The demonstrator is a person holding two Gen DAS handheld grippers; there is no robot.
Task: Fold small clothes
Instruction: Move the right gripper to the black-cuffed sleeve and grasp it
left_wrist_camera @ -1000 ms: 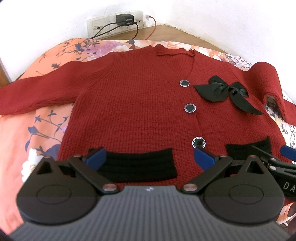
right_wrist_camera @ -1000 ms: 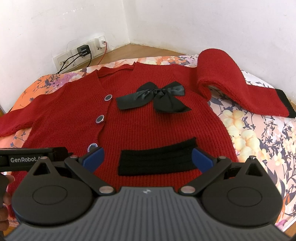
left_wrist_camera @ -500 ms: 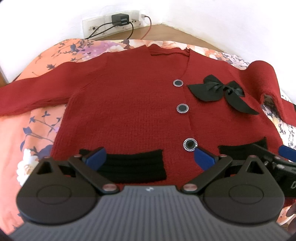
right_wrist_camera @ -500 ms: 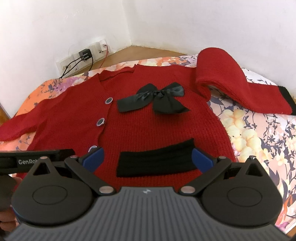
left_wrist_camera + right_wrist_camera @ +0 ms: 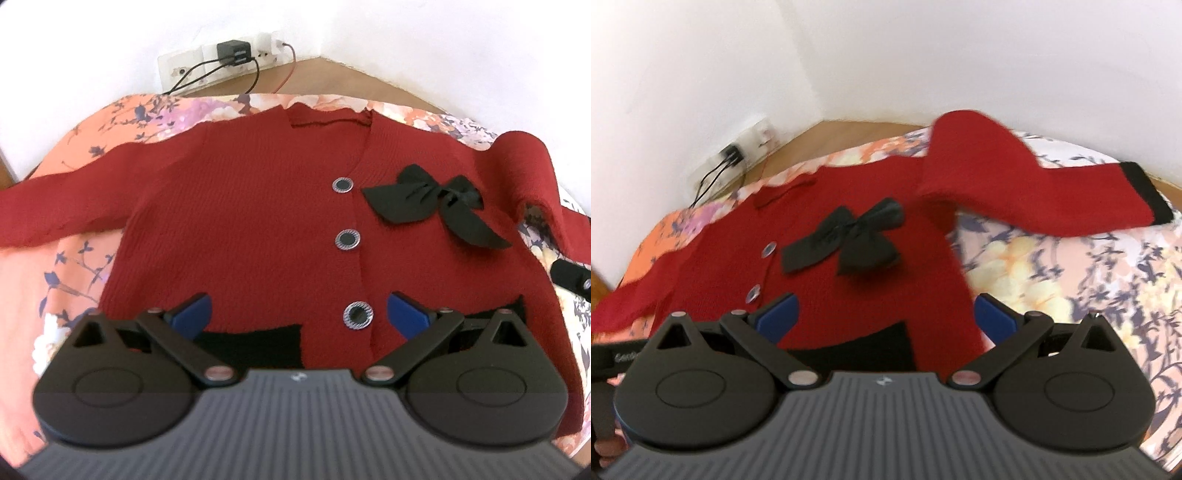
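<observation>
Nearest, both tools hover low over the hem end of the red cardigan (image 5: 240,229), which lies face up, buttoned and spread flat on a flower-print bed (image 5: 1089,295), presumably so its edges are easy to reach for folding. The left gripper (image 5: 299,314) has its blue fingers (image 5: 192,312) spread wide with nothing between them, straddling the lowest button (image 5: 357,314) above the black pocket band (image 5: 255,345). The right gripper (image 5: 884,314) is equally wide and empty, poised over the garment's right side seam near the other pocket (image 5: 857,347), a sensible place to begin a side fold. Further on sits the black bow (image 5: 846,240) on the chest. Beyond it, the right sleeve (image 5: 1027,184) is humped and bent toward the bed's far right edge, so it probably needs straightening or folding in first; the left sleeve (image 5: 74,206) stretches toward the left edge. Farthest, a wall socket (image 5: 221,59) with a charger
</observation>
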